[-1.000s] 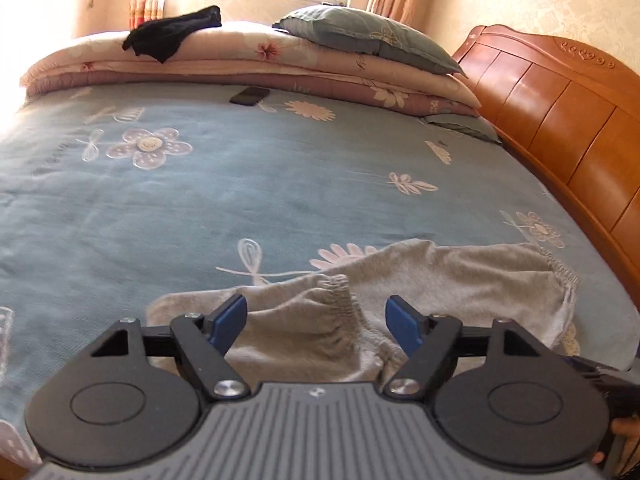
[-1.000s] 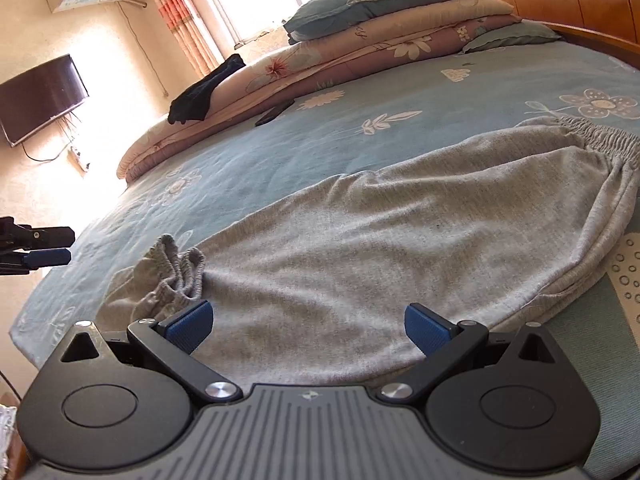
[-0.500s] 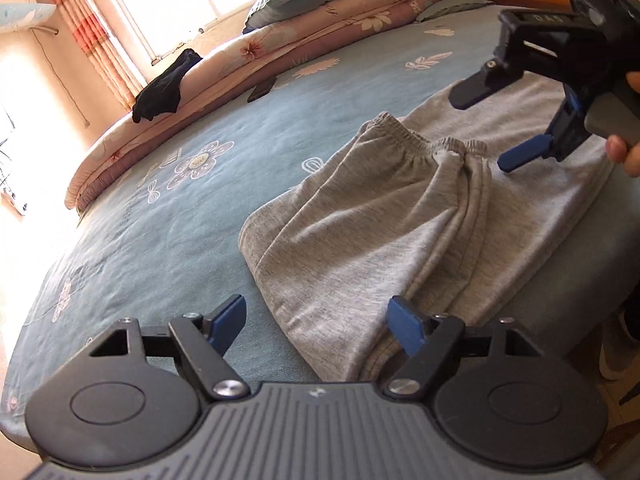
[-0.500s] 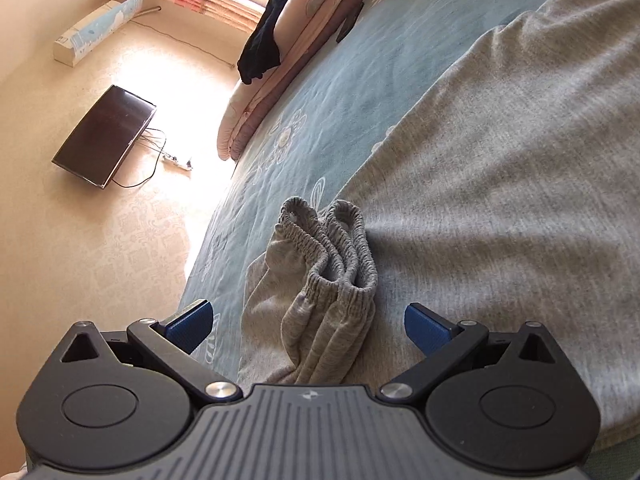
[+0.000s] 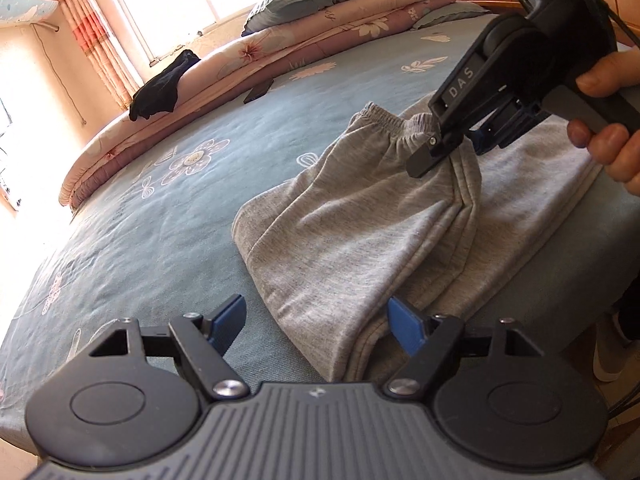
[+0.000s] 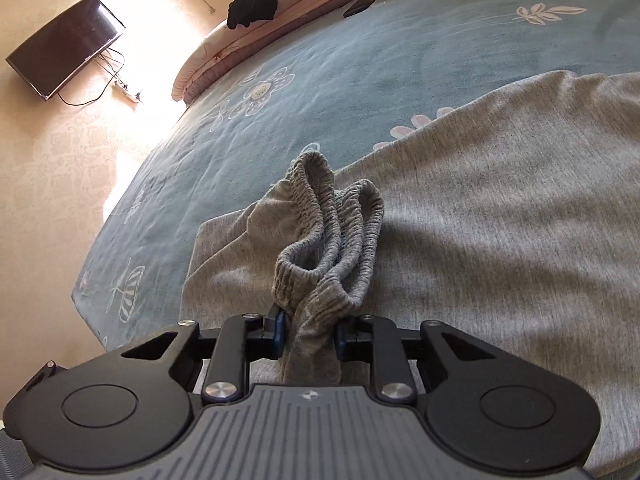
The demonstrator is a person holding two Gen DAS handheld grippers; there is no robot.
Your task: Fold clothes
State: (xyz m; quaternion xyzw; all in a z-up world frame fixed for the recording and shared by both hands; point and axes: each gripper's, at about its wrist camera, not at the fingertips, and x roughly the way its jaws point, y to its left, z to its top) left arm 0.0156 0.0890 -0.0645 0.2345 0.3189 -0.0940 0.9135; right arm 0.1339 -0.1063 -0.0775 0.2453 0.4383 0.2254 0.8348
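Folding looks abt halfway: the grey sweatpants (image 5: 360,240) lie near the bed's (image 5: 140,220) front edge w/ the legs already doubled over, so the elastic cuffs (image 6: 332,220) sit bunched on top of the wider grey body. My read is one or two folds remain, plus squaring up; the waistband end isn't visible now, so can't say how neat that side is.

Right gripper (image 6: 310,334) is clamped on the fabric just below the cuffs; both blue pads press a pinched ridge of grey cloth, seen in its own view and from the left wrist view, where a person's hand (image 5: 612,128) holds its handle. Left gripper (image 5: 316,324) is spread wide, nothing between the pads, hovering over the near folded edge of the pants by the bed's front edge.

Vs the earlier frames: the right gripper's jaws have just been closing. Half a sec ago they stood wide apart above the cuffs w/ nothing pinched; now the cloth is between them and gripped. The left wrist view shows the right gripper lower than before, down on the cuff end rather than above it. Left gripper's spread looks the same; compared w/ a sec ago its view has swung from facing across the bed to looking along the folded pants.

Elsewhere: a dark garment (image 5: 160,88) on the stacked quilts (image 5: 320,36) at the bed's far edge, well apart from the work.
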